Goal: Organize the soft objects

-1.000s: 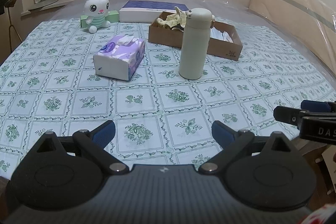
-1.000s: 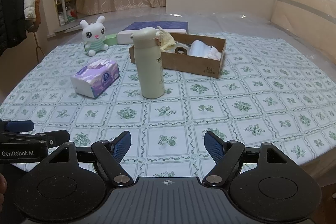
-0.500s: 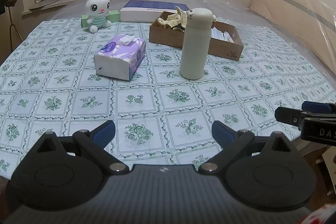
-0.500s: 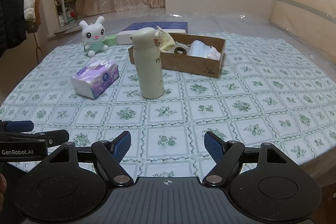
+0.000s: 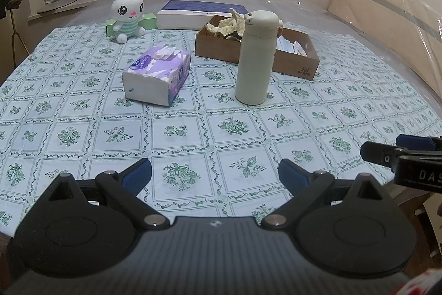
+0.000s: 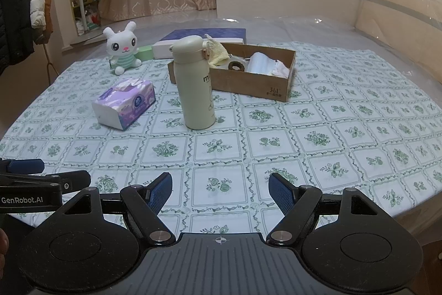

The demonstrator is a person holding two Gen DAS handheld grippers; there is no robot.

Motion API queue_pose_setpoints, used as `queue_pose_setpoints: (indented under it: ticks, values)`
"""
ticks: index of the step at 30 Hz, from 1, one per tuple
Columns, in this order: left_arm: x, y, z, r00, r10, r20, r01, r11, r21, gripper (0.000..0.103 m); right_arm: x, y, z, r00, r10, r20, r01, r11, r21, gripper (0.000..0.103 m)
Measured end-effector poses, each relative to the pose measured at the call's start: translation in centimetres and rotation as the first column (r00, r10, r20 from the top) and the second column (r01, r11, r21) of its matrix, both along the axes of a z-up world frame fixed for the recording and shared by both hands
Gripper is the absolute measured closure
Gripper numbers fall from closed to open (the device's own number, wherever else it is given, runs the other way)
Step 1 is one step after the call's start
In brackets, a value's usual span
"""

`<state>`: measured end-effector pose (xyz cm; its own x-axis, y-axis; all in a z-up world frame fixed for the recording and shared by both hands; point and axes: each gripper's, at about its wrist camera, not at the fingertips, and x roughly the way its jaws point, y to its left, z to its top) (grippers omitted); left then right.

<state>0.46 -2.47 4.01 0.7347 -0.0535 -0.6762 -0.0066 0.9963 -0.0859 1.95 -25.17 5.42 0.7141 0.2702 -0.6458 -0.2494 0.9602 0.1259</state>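
Note:
A white plush bunny sits at the far left of the table. A purple soft tissue pack lies nearer, left of centre. A brown cardboard box at the back holds a yellow cloth and other items. My left gripper is open and empty over the table's near edge. My right gripper is open and empty too, just right of the left one.
A cream thermos bottle stands upright in front of the box. A flat blue-and-white box and a green box lie at the back. The table has a green floral cloth.
Both grippers have stayed open and nearly still; the left view has shifted only slightly.

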Motion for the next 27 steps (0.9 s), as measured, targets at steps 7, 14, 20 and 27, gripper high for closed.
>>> queue_pose_setpoints:
  ticks: [7,14,20,27]
  values:
    - [0.02,-0.04,0.0,1.0,-0.002,0.0,0.002,1.0,-0.001,0.006,0.02,-0.12,-0.14,1.0,0.0,0.0,0.0,1.0,0.002,0.026]
    - [0.05,-0.06,0.01,1.0,-0.001,0.0,0.001,1.0,-0.001,0.006,0.01,-0.18,-0.19,1.0,-0.001,-0.001,0.001,1.0,0.002,0.026]
    - [0.05,-0.07,0.0,1.0,-0.001,-0.001,0.001,1.0,-0.002,0.006,0.02,-0.22,-0.18,1.0,0.0,0.0,0.0,1.0,0.002,0.026]
    - [0.04,-0.06,-0.01,1.0,-0.001,0.0,0.001,1.0,-0.002,0.006,0.05,-0.2,-0.19,1.0,-0.001,-0.001,0.001,1.0,0.002,0.026]
